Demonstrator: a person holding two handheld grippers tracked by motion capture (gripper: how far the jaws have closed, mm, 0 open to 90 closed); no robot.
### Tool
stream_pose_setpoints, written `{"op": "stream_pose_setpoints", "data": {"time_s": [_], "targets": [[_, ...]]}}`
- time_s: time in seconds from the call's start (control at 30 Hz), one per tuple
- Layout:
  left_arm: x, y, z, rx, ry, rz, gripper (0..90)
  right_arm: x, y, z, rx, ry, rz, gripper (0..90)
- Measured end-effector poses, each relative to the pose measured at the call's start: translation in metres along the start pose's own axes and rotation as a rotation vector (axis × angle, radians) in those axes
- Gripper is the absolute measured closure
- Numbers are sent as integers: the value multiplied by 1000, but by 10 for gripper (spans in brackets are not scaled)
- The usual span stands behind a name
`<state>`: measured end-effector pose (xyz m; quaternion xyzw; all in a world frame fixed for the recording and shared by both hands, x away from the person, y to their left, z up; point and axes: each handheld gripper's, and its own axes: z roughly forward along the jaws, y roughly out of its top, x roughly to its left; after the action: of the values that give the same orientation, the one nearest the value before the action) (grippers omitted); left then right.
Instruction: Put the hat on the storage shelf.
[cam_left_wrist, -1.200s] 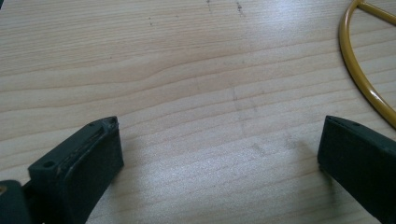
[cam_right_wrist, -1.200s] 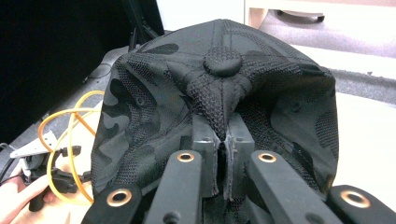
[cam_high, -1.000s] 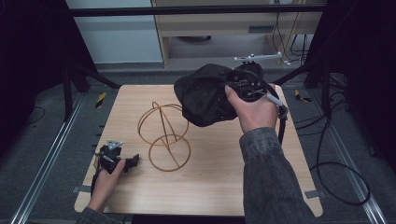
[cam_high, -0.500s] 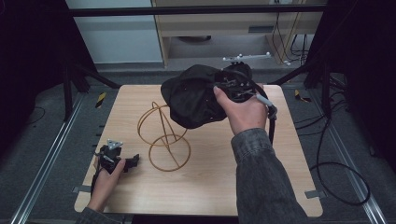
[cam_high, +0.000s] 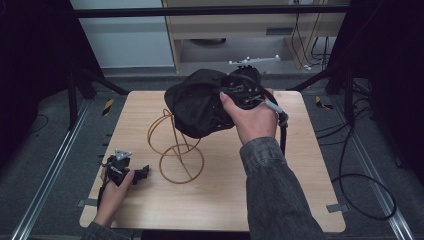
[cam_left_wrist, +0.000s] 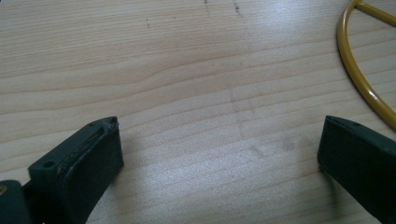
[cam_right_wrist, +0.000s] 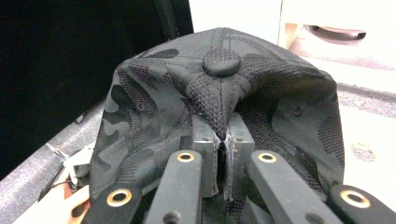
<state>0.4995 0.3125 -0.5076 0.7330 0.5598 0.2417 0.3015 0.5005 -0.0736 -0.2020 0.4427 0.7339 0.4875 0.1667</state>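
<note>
A black camouflage cap (cam_high: 199, 102) hangs in the air over the back of the wooden table (cam_high: 290, 175), just above a gold wire stand (cam_high: 181, 182). My right gripper (cam_high: 225, 95) is shut on the cap's fabric. In the right gripper view the jaws (cam_right_wrist: 222, 140) pinch a fold below the cap's top button (cam_right_wrist: 220, 63). My left gripper (cam_high: 142, 172) rests on the table at the front left, beside the stand's round base. Its jaws (cam_left_wrist: 219, 135) stand wide open over bare wood, with the stand's ring (cam_left_wrist: 369, 94) off to their right.
Metal rails (cam_high: 55, 170) run along both sides of the table. Black cables (cam_high: 360, 185) lie on the floor at the right. A cabinet (cam_high: 225, 30) stands behind the table. Tape tabs (cam_high: 336, 207) mark the table's front corners.
My right hand has carried the cap leftward, so it now hangs over the top of the wire stand. The left gripper has stayed put.
</note>
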Motion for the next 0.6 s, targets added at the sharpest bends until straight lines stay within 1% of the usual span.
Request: {"op": "stream_pose_setpoints", "data": {"time_s": [0.2, 0.33, 0.6], "targets": [[0, 0, 0, -2, 0, -2, 0, 4, 2, 3, 0, 19, 4, 860], [0, 0, 0, -2, 0, -2, 0, 9, 1, 9, 11, 29, -3, 859], [0, 0, 0, 0, -2, 2, 0, 23, -2, 22, 18, 71, -15, 859]]}}
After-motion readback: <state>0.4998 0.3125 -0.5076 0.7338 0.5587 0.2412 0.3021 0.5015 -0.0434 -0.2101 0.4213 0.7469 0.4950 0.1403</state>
